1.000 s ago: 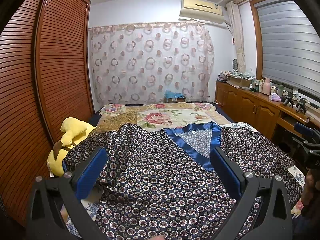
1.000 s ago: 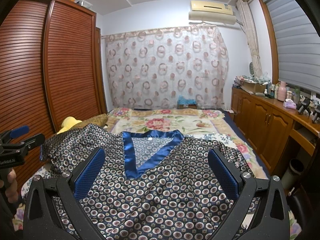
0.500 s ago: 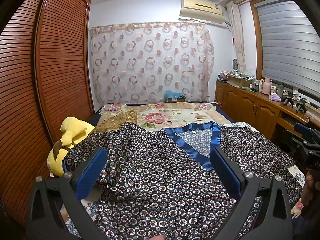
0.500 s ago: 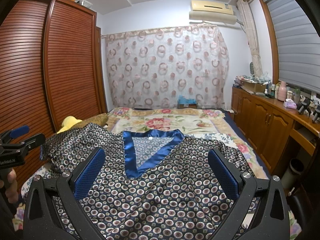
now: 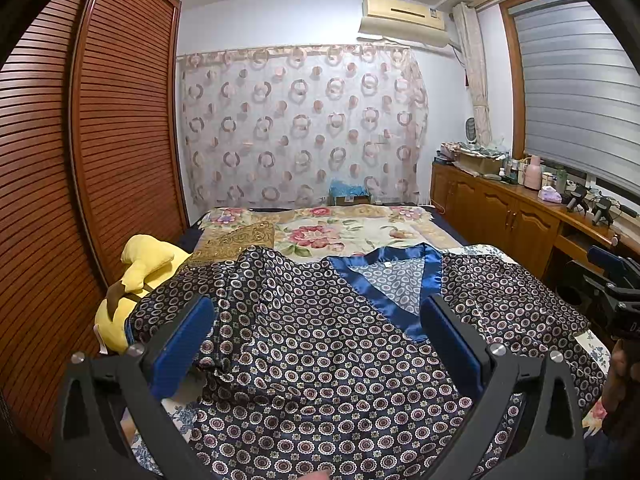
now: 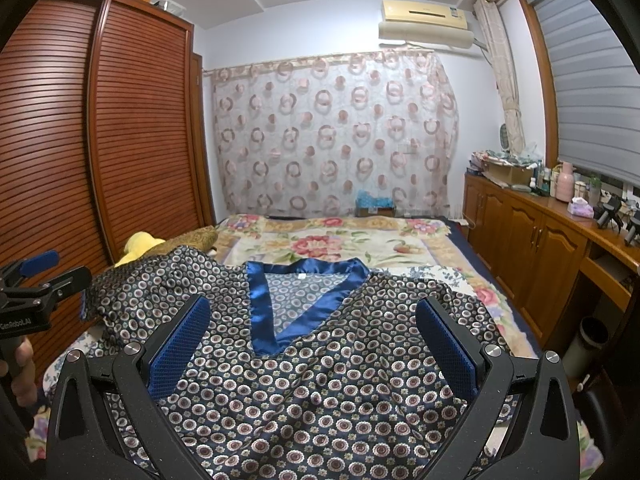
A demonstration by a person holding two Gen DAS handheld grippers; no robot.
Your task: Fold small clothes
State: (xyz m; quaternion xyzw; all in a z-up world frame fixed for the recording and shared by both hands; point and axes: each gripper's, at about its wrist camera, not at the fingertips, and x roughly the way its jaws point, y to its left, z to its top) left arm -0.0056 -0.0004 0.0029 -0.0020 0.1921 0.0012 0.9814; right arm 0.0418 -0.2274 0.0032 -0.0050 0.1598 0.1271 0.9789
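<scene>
A dark patterned satin top [image 5: 320,352] with a blue V-neck collar [image 5: 384,276] lies spread front-up on the bed; it also shows in the right wrist view [image 6: 320,380], collar [image 6: 272,312] away from me. My left gripper [image 5: 316,344] is open, hovering above the shirt's left half, holding nothing. My right gripper [image 6: 312,344] is open above the shirt's lower middle, also empty. The left gripper shows at the far left of the right wrist view [image 6: 36,280]; the right gripper shows at the right edge of the left wrist view [image 5: 612,280].
The floral bedspread [image 6: 340,240] lies beyond the shirt. A yellow plush toy [image 5: 140,280] and a gold cushion [image 5: 236,240] lie at the bed's left. A louvred wardrobe [image 5: 80,160] stands left, wooden cabinets [image 6: 540,248] with clutter right, a bin [image 6: 588,344] beside the bed.
</scene>
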